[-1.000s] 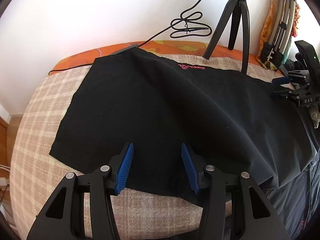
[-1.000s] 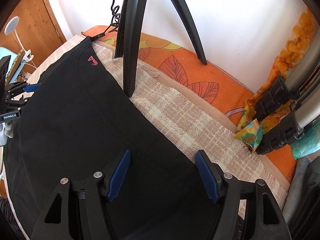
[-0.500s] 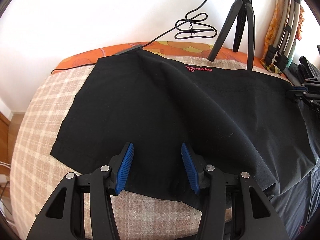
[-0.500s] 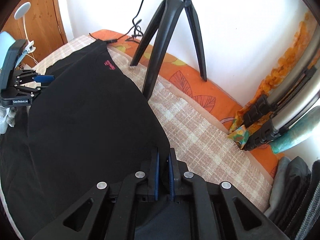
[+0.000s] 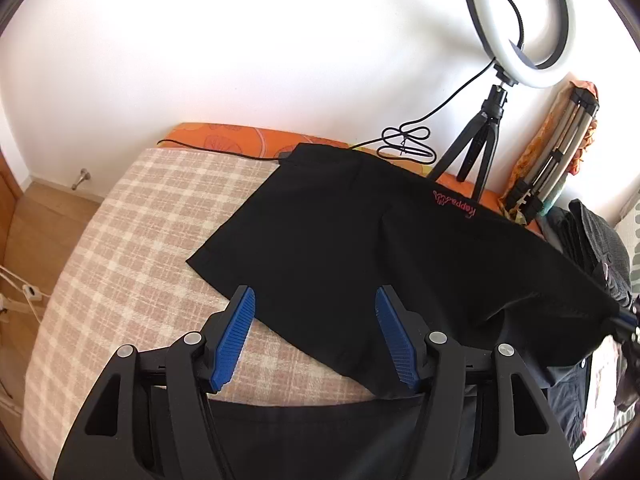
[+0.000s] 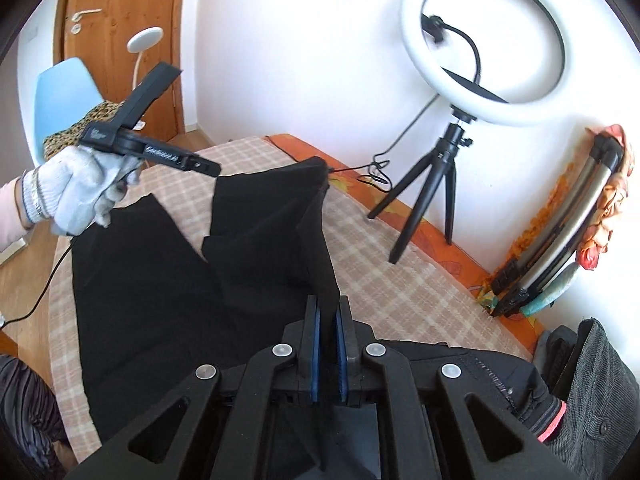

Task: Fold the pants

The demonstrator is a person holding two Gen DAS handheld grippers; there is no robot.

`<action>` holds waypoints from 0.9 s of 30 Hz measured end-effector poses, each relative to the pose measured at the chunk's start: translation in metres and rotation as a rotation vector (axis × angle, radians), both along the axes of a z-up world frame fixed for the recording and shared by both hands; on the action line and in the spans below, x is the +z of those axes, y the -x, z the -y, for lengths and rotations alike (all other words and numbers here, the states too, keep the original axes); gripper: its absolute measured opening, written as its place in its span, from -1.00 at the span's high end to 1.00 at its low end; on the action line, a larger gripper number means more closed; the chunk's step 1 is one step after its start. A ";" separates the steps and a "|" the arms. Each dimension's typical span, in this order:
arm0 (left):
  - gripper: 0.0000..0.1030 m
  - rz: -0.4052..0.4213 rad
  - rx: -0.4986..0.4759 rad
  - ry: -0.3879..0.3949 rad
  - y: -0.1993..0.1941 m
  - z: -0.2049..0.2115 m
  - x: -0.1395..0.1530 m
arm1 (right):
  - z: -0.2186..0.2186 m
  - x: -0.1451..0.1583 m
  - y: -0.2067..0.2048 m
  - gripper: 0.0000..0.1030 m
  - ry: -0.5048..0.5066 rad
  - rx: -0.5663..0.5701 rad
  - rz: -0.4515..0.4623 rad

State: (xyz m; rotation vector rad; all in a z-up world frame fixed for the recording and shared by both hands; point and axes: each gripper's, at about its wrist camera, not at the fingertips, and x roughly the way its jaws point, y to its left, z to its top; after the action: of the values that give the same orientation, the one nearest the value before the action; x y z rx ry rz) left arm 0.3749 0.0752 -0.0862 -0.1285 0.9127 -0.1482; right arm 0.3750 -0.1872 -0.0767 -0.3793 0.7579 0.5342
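White wall [image 5: 240, 48] ahead of both tools, daylit. Bed below them — beige checked blanket [image 5: 132, 248] over an orange leaf-print sheet [image 6: 448, 256] along the wall. Ring light [image 6: 484, 52] on a small black tripod [image 6: 432, 188] ahead and right, its cable [image 5: 404, 146] looped against the wall. Folded stand legs [image 6: 556, 236] lean farther right. Far left of the right tool — wooden door [image 6: 124, 36], pale blue chair [image 6: 64, 88], wood floor [image 5: 36, 224].
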 end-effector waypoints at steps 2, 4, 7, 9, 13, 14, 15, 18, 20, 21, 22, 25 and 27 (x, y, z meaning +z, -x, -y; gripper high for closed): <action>-0.29 0.011 -0.012 0.013 0.009 0.003 0.010 | -0.015 -0.002 0.024 0.91 0.003 0.039 -0.011; -0.35 0.025 -0.024 0.044 0.019 0.004 0.020 | -0.030 -0.007 0.051 0.91 0.032 0.069 -0.021; -0.43 0.009 -0.058 0.105 0.029 0.015 0.025 | -0.047 -0.023 0.085 0.91 0.055 0.099 -0.047; -0.43 -0.020 -0.083 0.122 0.032 0.028 0.022 | -0.054 -0.035 0.106 0.91 0.063 0.100 -0.060; -0.43 -0.046 -0.081 0.076 0.037 0.048 0.013 | -0.054 -0.059 0.137 0.91 0.054 0.059 -0.069; -0.43 -0.059 -0.065 0.062 0.036 0.049 0.008 | -0.051 -0.063 0.142 0.91 0.044 0.039 -0.071; -0.43 -0.071 -0.056 0.056 0.036 0.048 0.004 | -0.048 -0.066 0.146 0.91 0.042 0.021 -0.060; -0.43 -0.079 0.003 0.040 0.044 0.033 -0.004 | -0.037 -0.071 0.155 0.91 -0.012 -0.044 -0.049; -0.43 -0.080 0.038 0.062 0.056 0.018 -0.006 | -0.028 -0.070 0.156 0.91 -0.065 -0.084 -0.048; -0.43 -0.077 0.055 0.066 0.063 0.010 -0.006 | -0.025 -0.069 0.157 0.91 -0.072 -0.097 -0.034; -0.43 -0.074 0.069 0.068 0.070 0.003 -0.006 | -0.023 -0.068 0.158 0.92 -0.068 -0.106 -0.017; -0.44 -0.093 0.106 0.106 0.082 -0.014 -0.013 | -0.015 -0.068 0.157 0.92 -0.089 -0.112 -0.002; -0.44 -0.128 0.137 0.148 0.084 -0.020 -0.023 | -0.008 -0.074 0.149 0.92 -0.118 -0.137 -0.032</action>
State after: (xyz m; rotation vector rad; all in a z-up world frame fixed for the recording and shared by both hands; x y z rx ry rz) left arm 0.2913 0.0952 -0.1094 -0.3404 1.0169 -0.0813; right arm 0.2256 -0.1788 -0.1511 -0.2082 0.7731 0.4547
